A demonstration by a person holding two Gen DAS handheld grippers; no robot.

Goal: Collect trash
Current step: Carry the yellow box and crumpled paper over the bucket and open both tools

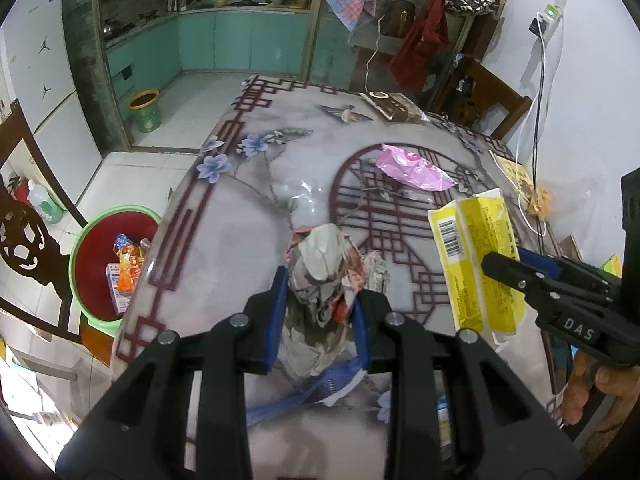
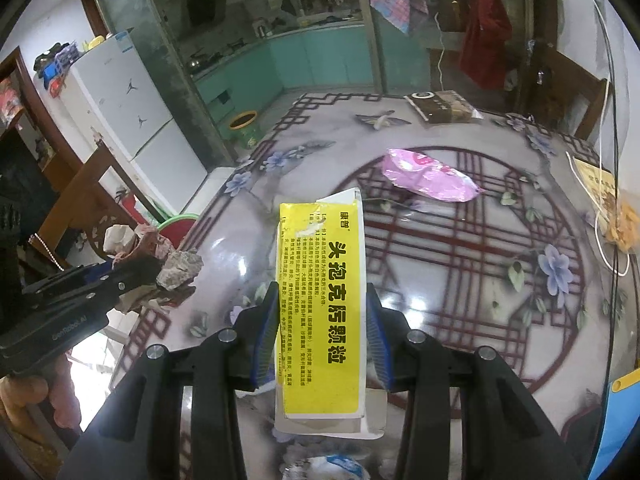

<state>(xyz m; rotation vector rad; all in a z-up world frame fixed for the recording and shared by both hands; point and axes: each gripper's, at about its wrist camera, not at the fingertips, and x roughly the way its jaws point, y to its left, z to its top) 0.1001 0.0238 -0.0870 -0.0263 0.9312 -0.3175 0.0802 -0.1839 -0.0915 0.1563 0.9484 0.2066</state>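
Observation:
My left gripper is shut on a crumpled wad of paper and holds it above the patterned table; the wad also shows in the right wrist view. My right gripper is shut on a flattened yellow medicine box held above the table; it also shows in the left wrist view. A pink wrapper lies further back on the table, also in the right wrist view. A green bin with a red liner stands on the floor left of the table, with wrappers inside.
A brown packet lies at the table's far edge. A white cable and an orange-filled bag lie at the right edge. A blue-and-white wrapper lies near me. A small green pot stands on the floor by the kitchen.

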